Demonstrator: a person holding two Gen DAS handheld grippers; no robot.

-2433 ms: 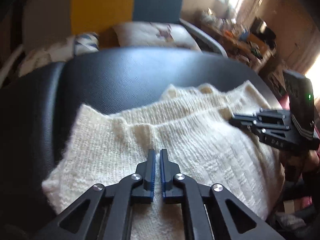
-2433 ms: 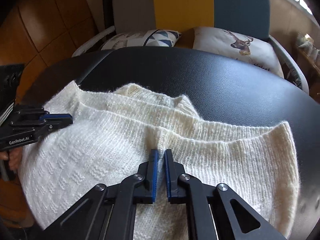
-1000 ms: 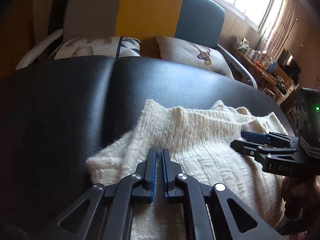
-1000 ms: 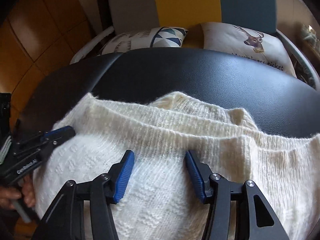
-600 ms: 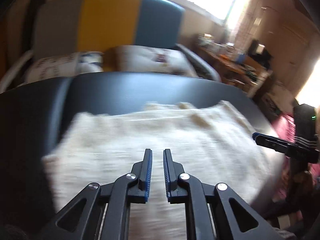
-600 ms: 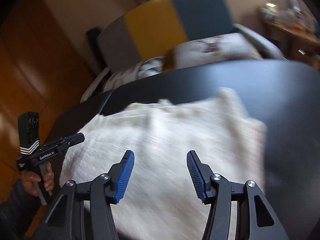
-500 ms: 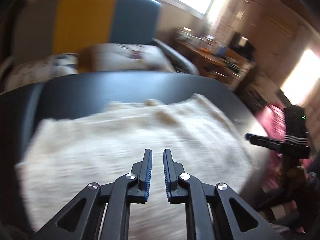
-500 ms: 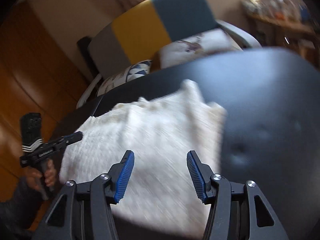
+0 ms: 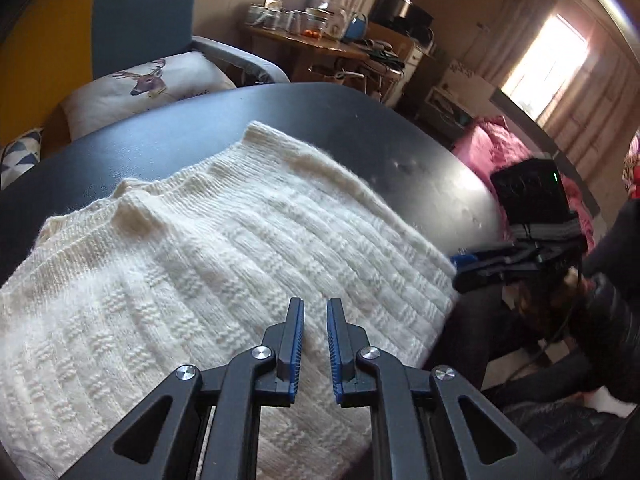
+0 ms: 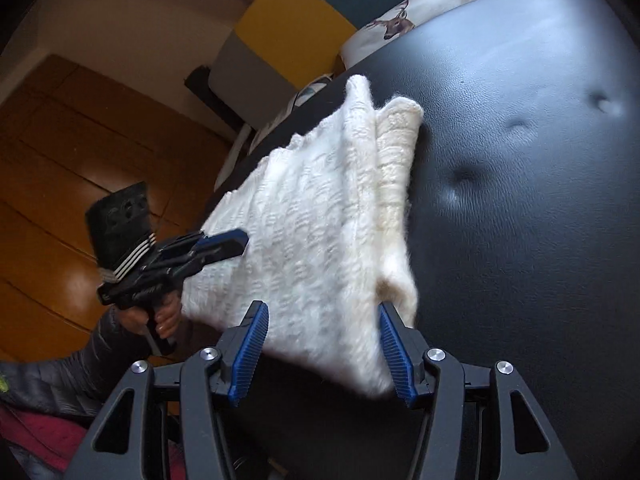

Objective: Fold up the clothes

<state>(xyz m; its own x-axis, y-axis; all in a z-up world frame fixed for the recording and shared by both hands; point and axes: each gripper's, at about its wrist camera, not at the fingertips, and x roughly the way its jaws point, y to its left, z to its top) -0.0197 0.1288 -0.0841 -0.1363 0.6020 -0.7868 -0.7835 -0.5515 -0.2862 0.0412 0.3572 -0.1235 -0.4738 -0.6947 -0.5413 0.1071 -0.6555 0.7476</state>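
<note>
A cream knitted sweater (image 9: 224,248) lies folded on a black padded surface (image 9: 360,128); it also shows in the right wrist view (image 10: 320,220). My left gripper (image 9: 314,312) hovers over the sweater's near part, jaws narrowly parted with nothing between them. It appears in the right wrist view (image 10: 236,242) at the sweater's left edge. My right gripper (image 10: 322,316) is wide open, its jaws on either side of the sweater's near corner. It appears in the left wrist view (image 9: 466,266) beside the sweater's right edge.
A grey, yellow and teal sofa (image 9: 80,20) with a deer cushion (image 9: 148,80) stands behind the black surface (image 10: 520,160). A cluttered wooden desk (image 9: 320,44) and pink bedding (image 9: 500,148) are at the right. Wooden flooring (image 10: 60,180) lies at the left.
Both grippers have pulled back from the sweater. The right gripper opened and swung round to the sweater's right end. The left view turned right.
</note>
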